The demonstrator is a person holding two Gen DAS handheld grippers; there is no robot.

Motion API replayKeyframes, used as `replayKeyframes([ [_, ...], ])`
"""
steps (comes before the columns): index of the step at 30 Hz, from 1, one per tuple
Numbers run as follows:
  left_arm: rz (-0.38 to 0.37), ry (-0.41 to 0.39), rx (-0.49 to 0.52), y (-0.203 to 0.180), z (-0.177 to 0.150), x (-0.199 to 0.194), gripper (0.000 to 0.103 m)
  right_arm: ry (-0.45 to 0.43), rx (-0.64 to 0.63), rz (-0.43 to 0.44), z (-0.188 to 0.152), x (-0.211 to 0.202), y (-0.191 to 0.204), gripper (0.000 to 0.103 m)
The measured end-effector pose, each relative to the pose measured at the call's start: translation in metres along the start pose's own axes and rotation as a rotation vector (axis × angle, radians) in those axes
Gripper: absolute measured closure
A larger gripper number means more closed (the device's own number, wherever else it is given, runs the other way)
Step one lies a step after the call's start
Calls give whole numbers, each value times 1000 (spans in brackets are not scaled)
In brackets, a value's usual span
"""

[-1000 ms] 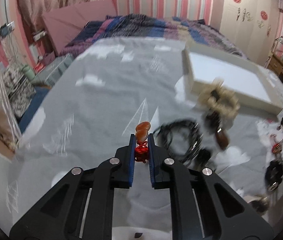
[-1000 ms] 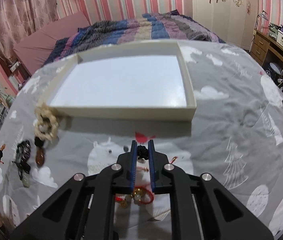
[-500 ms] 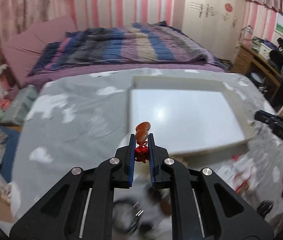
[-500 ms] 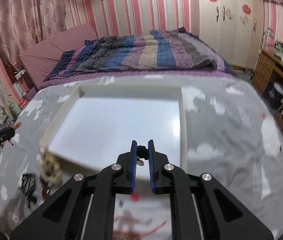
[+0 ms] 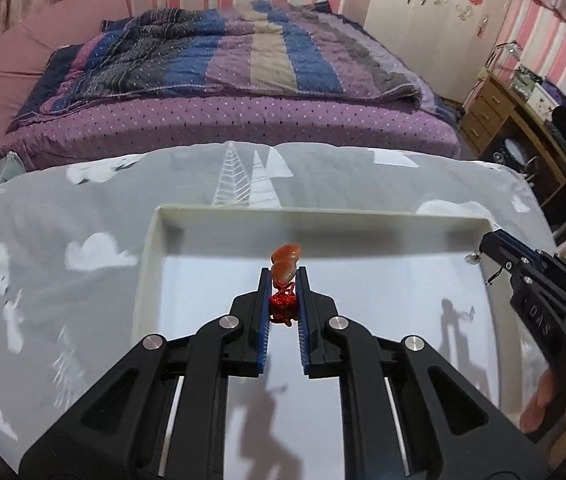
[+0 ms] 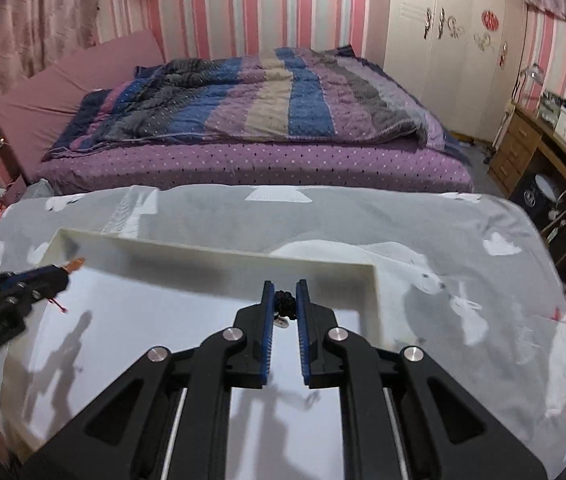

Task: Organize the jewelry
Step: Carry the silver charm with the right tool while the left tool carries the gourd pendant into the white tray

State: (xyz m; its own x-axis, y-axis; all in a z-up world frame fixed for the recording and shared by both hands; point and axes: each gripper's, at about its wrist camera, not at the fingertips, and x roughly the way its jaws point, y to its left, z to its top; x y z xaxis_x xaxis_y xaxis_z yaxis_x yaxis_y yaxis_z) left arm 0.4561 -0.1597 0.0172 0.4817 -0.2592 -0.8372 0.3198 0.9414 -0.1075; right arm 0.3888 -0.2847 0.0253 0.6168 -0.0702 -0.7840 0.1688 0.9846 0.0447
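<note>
Left wrist: pendant [image 5: 285, 264] over tray [image 5: 151, 264]

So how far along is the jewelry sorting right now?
Nothing looks finished yet: the visible floor of the white tray is bare. In hand: the left gripper is shut on an orange-and-red pendant over the tray, and the right gripper is shut on a black cord piece near the tray's far right corner. Left: setting both down inside; any other jewelry is out of view.
</note>
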Motion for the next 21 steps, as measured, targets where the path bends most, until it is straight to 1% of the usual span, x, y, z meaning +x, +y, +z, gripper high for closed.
replayKeyframes([
  [2, 7, 13, 8, -11, 4, 14, 93, 20, 20, 6, 4, 14, 2, 92],
  [5, 14, 28, 9, -16, 10, 29, 93, 70, 35, 7, 10, 37, 6, 92],
  [8, -6, 49, -6, -15, 16, 40, 93, 83, 45, -12, 9, 50, 4, 93],
  [10, 0, 47, -10, -15, 18, 43, 92, 90, 62, 0, 10, 52, 1, 93],
  [12, 17, 31, 8, -16, 20, 44, 91, 94, 58, 1, 11, 54, 1, 93],
  [13, 15, 32, 6, -15, 21, 42, 91, 97, 52, -3, 10, 55, 1, 93],
  [16, 5, 35, -12, -8, 23, 43, 89, 114, 61, -11, 8, 58, -2, 92],
  [18, 17, 40, -21, -5, 23, 46, 85, 124, 80, -9, 8, 61, -8, 92],
  [21, 17, 56, -32, -1, 22, 50, 82, 152, 87, -19, 6, 67, -15, 92],
])
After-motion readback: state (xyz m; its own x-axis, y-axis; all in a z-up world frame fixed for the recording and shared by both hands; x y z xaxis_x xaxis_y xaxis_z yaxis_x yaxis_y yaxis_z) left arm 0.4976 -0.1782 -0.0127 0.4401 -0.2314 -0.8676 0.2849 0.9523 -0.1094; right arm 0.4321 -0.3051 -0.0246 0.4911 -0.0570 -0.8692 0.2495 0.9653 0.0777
